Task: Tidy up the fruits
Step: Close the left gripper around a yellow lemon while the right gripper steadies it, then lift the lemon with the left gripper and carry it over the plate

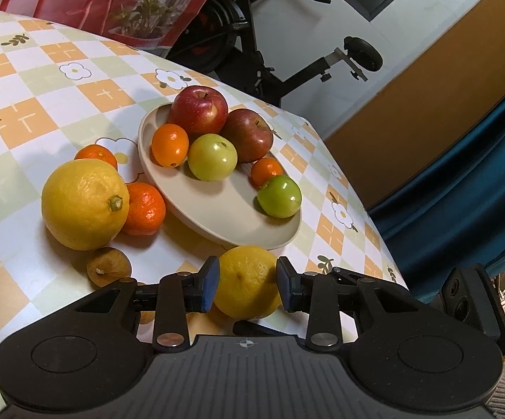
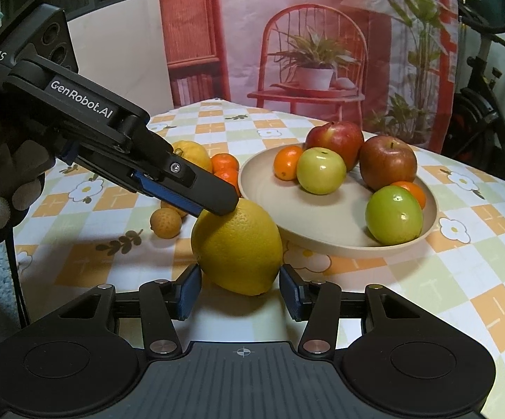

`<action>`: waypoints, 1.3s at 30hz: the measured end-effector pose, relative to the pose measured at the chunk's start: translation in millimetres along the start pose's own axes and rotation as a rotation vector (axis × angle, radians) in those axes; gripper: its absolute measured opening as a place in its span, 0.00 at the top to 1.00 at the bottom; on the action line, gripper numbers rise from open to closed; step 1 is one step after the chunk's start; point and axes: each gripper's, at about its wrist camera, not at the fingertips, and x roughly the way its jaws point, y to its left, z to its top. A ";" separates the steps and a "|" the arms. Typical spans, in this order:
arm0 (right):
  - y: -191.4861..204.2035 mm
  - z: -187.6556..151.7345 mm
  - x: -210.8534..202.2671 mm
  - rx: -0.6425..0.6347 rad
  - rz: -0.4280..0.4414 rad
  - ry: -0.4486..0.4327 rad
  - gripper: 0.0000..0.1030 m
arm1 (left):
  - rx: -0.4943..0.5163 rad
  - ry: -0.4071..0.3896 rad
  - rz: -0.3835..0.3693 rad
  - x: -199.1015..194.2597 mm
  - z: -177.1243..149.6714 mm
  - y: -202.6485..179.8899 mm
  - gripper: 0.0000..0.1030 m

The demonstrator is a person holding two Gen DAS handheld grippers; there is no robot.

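Both your jaws flank one lemon (image 2: 237, 246), partly open, grip unclear; plate (image 1: 217, 216) half-filled, citrus left near surface's edge.

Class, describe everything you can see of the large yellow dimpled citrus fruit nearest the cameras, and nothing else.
The large yellow dimpled citrus fruit is oval, with matte, pitted peel that looks whole and unbruised. It sits on the checked flowered tablecloth, just in front of the round beige plate, not on it. The left gripper has its blue pads closed against its sides, one finger lying over its top in the right wrist view. The right gripper flanks its near end; whether it touches is unclear.
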 end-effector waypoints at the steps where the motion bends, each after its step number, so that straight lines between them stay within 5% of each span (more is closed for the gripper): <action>1: -0.1 0.0 0.1 0.002 0.000 -0.001 0.56 | 0.005 -0.002 0.003 0.1 -0.4 -0.9 0.64; 39: 1.4 -0.9 -0.6 0.009 0.005 -0.015 0.61 | 0.002 -0.030 0.065 -8.4 -2.2 3.9 0.57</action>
